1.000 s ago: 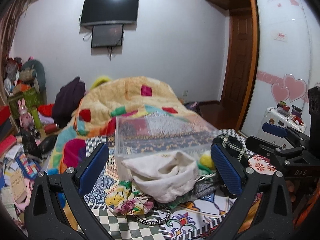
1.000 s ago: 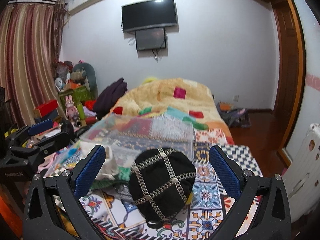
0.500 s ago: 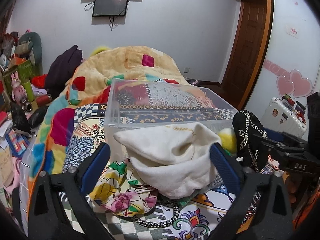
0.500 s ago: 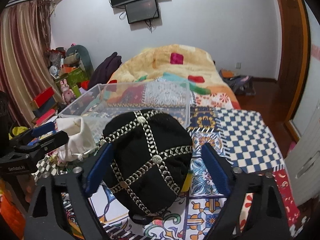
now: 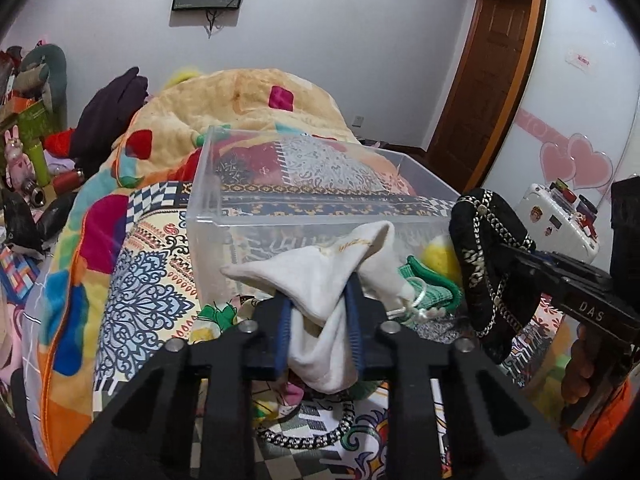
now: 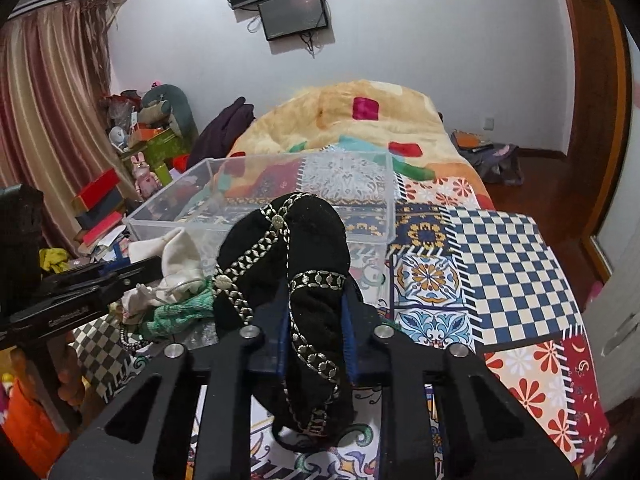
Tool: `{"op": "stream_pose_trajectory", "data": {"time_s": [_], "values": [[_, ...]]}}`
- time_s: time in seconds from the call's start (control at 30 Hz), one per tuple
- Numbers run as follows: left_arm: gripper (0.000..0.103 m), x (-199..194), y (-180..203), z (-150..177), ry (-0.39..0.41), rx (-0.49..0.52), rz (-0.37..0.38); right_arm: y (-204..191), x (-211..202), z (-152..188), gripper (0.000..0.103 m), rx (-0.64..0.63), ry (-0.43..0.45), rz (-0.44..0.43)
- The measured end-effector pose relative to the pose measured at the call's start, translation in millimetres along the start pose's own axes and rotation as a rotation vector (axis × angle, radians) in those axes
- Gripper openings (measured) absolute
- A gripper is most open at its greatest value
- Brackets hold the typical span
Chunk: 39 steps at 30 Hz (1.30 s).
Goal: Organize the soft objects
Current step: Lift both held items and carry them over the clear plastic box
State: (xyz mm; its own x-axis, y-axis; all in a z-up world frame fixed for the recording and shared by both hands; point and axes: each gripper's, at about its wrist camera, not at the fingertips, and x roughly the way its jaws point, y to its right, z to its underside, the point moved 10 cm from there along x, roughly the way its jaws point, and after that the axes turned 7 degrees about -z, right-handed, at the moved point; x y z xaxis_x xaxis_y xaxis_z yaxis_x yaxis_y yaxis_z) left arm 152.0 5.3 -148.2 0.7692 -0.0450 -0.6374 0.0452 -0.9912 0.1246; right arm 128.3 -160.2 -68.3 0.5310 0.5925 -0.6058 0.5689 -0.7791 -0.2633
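Left tongs [image 5: 320, 320] clenched on white cloth pouch [image 5: 332, 280], right tongs [image 6: 316, 320] gripping black chain-trimmed hat [image 6: 292, 264]; both lifted off bed, short of clear bin [image 5: 208, 200]; bin looks bare, sorting barely begun

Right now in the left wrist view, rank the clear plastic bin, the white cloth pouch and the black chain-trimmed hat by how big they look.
1. clear plastic bin, clearly largest.
2 and 3. white cloth pouch and black chain-trimmed hat look similar; the pouch sits nearest the camera, so unranked.
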Motion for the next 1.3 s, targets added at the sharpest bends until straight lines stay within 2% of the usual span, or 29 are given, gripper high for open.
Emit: {"op": "stream_pose_trajectory", "data": {"time_s": [0.23,0.37,0.7,0.97,1.17,1.3], "values": [[0.019,-39.6,3.0,-20.7,0.126,0.036,-0.045,-12.4,-15.1,-15.3,0.016,-0.009,0.055,-0.04],[0.019,-57.9,2.4,-38.4,0.182,0.027,-0.041,-18.4,-27.9,-31.4,0.016,-0.017,0.104,-0.056],[0.019,-66.2,-3.5,-84.3,0.253,0.047,-0.06,-13.0,-31.7,-78.7,0.016,-0.066,0.191,0.013],[0.019,-39.6,-11.0,-105.2,0.214,0.037,-0.047,-9.2,-14.0,-102.0,0.016,-0.095,0.207,0.059],[0.019,-1.9,-10.1,-101.4,0.119,0.053,-0.046,-1.7,1.9,-104.1,0.016,-0.066,0.198,0.062],[0.019,19.8,-8.2,-94.7,0.07,0.088,-0.071,1.2,19.6,-96.0,0.016,-0.065,0.157,0.069]]}}
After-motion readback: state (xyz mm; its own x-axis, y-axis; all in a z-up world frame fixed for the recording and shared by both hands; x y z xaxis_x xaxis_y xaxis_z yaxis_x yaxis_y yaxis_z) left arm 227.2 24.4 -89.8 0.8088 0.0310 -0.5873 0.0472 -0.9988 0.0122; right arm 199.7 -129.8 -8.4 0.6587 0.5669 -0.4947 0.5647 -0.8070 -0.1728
